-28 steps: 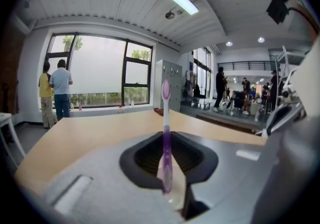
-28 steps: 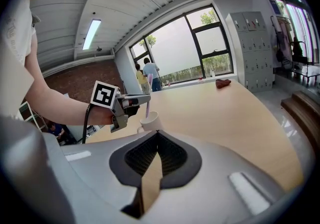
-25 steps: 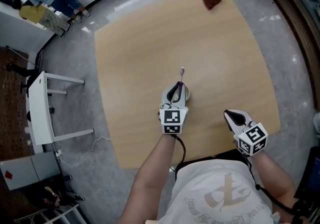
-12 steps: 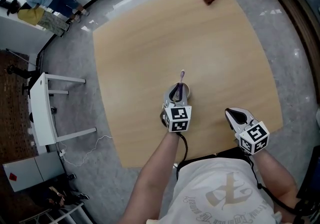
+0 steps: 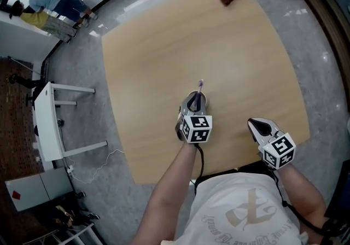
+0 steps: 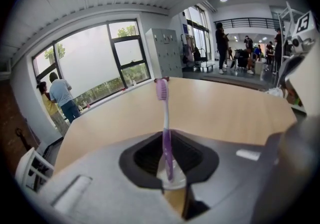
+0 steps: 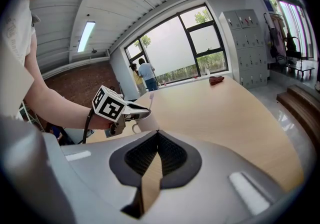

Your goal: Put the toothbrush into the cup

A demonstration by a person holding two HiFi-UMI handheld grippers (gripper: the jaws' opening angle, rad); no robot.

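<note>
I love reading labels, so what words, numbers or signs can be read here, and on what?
No text here reads clearly.
Shirt: lettering round an emblem, too blurred to read.
Left gripper and right gripper: cubes bear black-and-white square patterns, no words.
Toothbrush: no print visible.
White cabinet: a red diamond mark, nothing legible.

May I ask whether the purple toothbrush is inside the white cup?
In: the purple toothbrush stands upright, its handle end inside the white cup.
</note>
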